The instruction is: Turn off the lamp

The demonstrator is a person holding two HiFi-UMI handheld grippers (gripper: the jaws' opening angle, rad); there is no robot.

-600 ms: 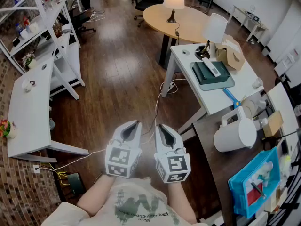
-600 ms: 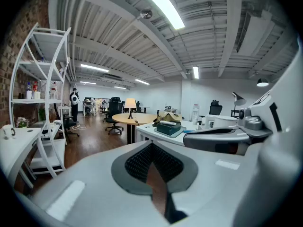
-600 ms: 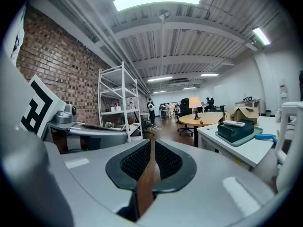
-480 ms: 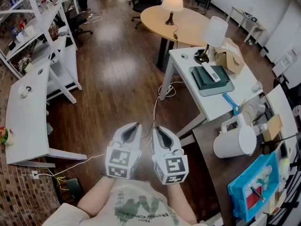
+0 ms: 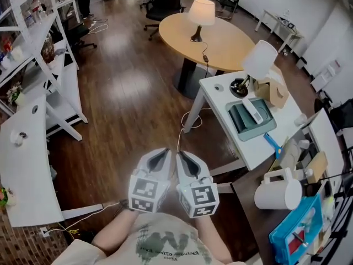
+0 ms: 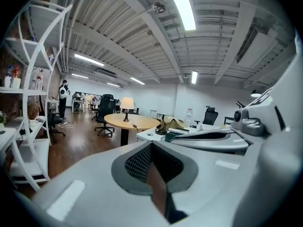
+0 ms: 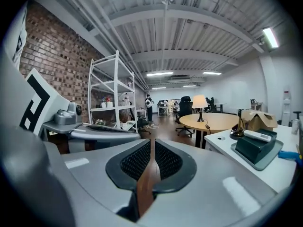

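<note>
**Both grippers shut and held low, lamp lit across the room**

In the head view, the grey left gripper (image 5: 160, 154) and the grey right gripper (image 5: 183, 155) are held side by side, almost touching, just in front of the person's body and above the dark wooden plank floor (image 5: 127, 93). In each gripper view the jaws are seen pressed together with only a thin slit left between the black ribbed pads, and nothing is gripped in either one.

The cream-shaded table lamp with a dark base (image 5: 201, 12) is found well apart from both grippers, upright on the round light-wood table (image 5: 234, 40) at the far side of the room. Its shade is glowing (so it is on). A dark cord (image 5: 205, 47) is seen running from its base across the tabletop.

Between that table and the person, a white rectangular desk (image 5: 218, 101) is placed to the right. A second lamp with a tilted white shade (image 5: 259, 59) is set on it.
</note>
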